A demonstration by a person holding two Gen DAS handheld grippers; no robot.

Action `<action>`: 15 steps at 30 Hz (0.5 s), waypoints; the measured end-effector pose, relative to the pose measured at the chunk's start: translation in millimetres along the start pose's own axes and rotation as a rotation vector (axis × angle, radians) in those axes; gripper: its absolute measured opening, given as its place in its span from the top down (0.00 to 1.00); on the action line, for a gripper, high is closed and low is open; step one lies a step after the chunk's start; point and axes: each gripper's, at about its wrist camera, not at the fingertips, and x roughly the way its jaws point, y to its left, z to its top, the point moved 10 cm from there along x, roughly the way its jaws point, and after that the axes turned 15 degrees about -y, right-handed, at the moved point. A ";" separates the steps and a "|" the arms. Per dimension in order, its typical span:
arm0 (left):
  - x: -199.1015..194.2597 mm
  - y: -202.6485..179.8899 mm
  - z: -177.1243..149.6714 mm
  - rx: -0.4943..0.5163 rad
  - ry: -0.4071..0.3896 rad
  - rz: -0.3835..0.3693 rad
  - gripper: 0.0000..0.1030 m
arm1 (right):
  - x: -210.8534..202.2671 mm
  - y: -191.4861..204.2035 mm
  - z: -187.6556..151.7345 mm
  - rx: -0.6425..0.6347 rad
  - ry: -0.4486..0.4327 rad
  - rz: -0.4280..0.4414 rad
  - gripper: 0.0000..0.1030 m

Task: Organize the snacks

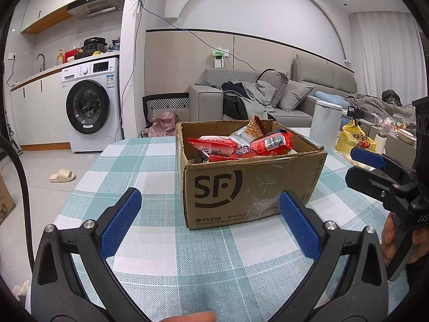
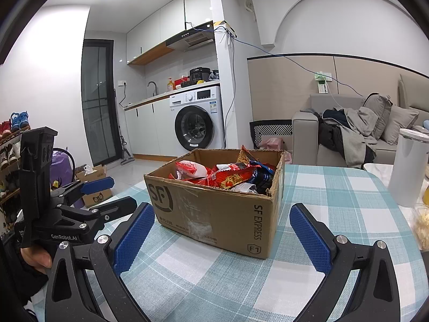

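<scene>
Your left gripper point(image 1: 210, 216) is wide open with nothing in it. Its two blue pads point(image 1: 119, 224) look bumpy, like little dots, and they sit on smooth black plastic arms. Your right gripper point(image 2: 222, 237) is spread wide too and holds nothing. Both hang just above the table, in front of the box.

The cardboard box point(image 1: 252, 185) sits on the table, between and just past the pads. It is brown and square-cornered, with its top open and the top edge torn and rough. A big black "SF" is printed on the front, and a patch of shiny clear tape point(image 1: 264, 196) is stuck next to it. On the side you can read "SF EXPRESS" in the right wrist view.

The snacks point(image 2: 228, 178) are all inside the box, piled up. They are crinkly, shiny bags, mostly red, with some white and dark blue. One brown pointy bag point(image 1: 254, 128) sticks up above the rim at the back.

The tablecloth point(image 1: 161, 255) is woven, with teal and white squares. A smooth white round bin point(image 2: 407, 169) stands off to your right, apart from the box.
</scene>
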 end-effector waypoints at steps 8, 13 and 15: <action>0.1 0.1 -0.1 0.000 0.001 0.000 0.01 | 0.7 -0.1 -0.2 0.000 0.001 0.000 0.00; 0.1 0.0 -0.3 -0.001 0.002 -0.001 0.01 | 0.3 0.2 -0.2 -0.002 0.000 0.000 0.00; 0.0 0.0 0.1 0.000 0.001 0.000 0.01 | 1.2 0.0 -0.5 -0.003 0.001 0.001 0.00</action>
